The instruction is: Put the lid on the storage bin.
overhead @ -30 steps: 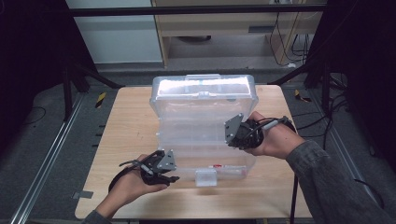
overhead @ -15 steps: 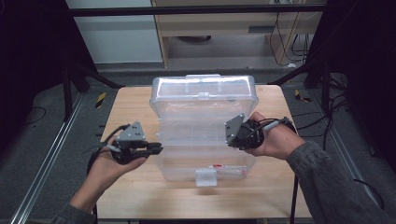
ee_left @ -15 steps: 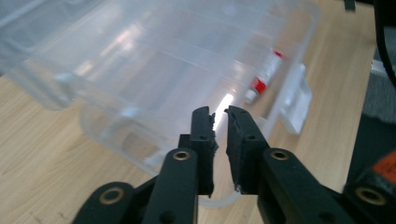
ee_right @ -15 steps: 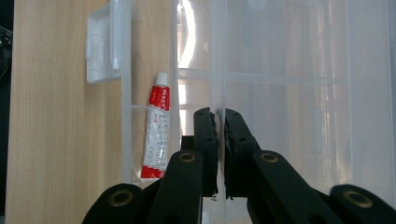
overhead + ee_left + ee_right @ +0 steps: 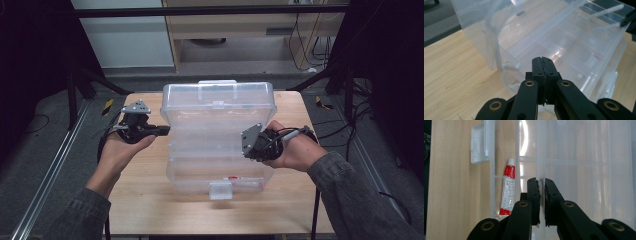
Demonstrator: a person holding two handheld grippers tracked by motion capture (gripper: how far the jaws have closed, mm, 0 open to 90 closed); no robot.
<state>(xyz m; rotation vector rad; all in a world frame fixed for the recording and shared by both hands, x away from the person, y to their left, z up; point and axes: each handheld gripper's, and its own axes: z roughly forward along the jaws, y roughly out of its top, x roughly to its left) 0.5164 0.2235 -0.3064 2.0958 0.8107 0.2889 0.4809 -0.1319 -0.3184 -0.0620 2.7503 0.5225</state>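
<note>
A clear plastic compartment box [image 5: 220, 165] lies open on the wooden table [image 5: 145, 200], its lid [image 5: 220, 102] standing up at the back. A red-and-white tube [image 5: 507, 191] lies in a front compartment near the white latch [image 5: 221, 190]. My right gripper [image 5: 541, 183] is shut on a thin rim of the box at its right side [image 5: 248, 149]. My left gripper [image 5: 166, 131] is shut with nothing in it. It points at the box's left wall near the hinge, its tips [image 5: 543, 62] just short of the plastic.
The person's forearms come in from the front corners of the table. Bare wood [image 5: 454, 72] lies left of the box. A metal frame rail [image 5: 210, 7] and a cabinet [image 5: 240, 25] stand beyond the far edge.
My left gripper has moved from the box's front left corner back along its left side to the hinge. The right gripper has stayed on the right rim.
</note>
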